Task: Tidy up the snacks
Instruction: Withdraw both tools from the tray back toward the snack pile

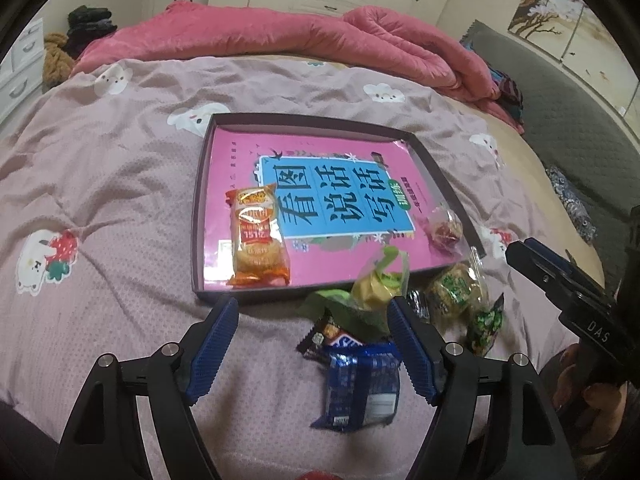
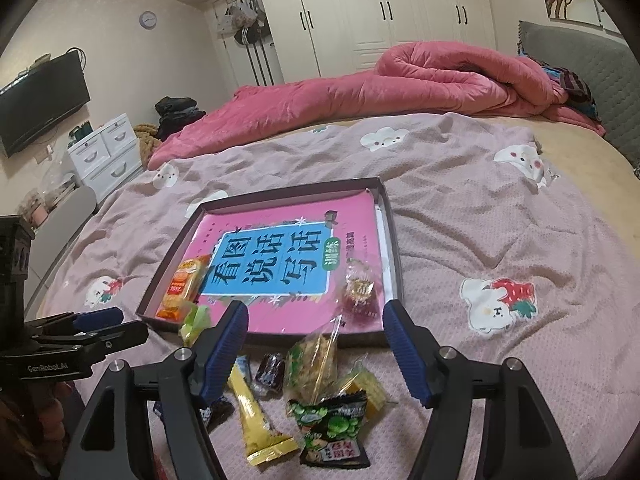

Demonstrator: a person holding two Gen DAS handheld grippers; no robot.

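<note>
Pink tray lining: a book cover with a blue title panel lies flat inside the shallow dark tray (image 1: 199, 216), which sits on the bedspread (image 1: 100, 168) just ahead of both sets of jaws.
Already in the tray: an orange biscuit pack (image 1: 258, 236) by the near left corner, and a clear-wrapped red sweet (image 1: 444, 230) toward the near right.
Loose pile: on the bedspread short of the tray's near rim, close under both grippers.
Left gripper (image 1: 312, 312): jaws spread wide, holding nothing; a blue wrapped snack (image 1: 362, 384) lies between them, nearer the right jaw.
Right gripper (image 2: 316, 322): jaws spread wide, empty; a green pea packet (image 2: 332, 428), a yellow stick pack (image 2: 256, 416) and a clear bag of crisp pieces (image 2: 316, 360) lie between and below them.
Likely step: picking one snack from the pile.
Doing it well: centre the jaws on a single packet, grip its body rather than the crimped end, lift clear of the rim, then set it in an open part of the tray beside the others.
</note>
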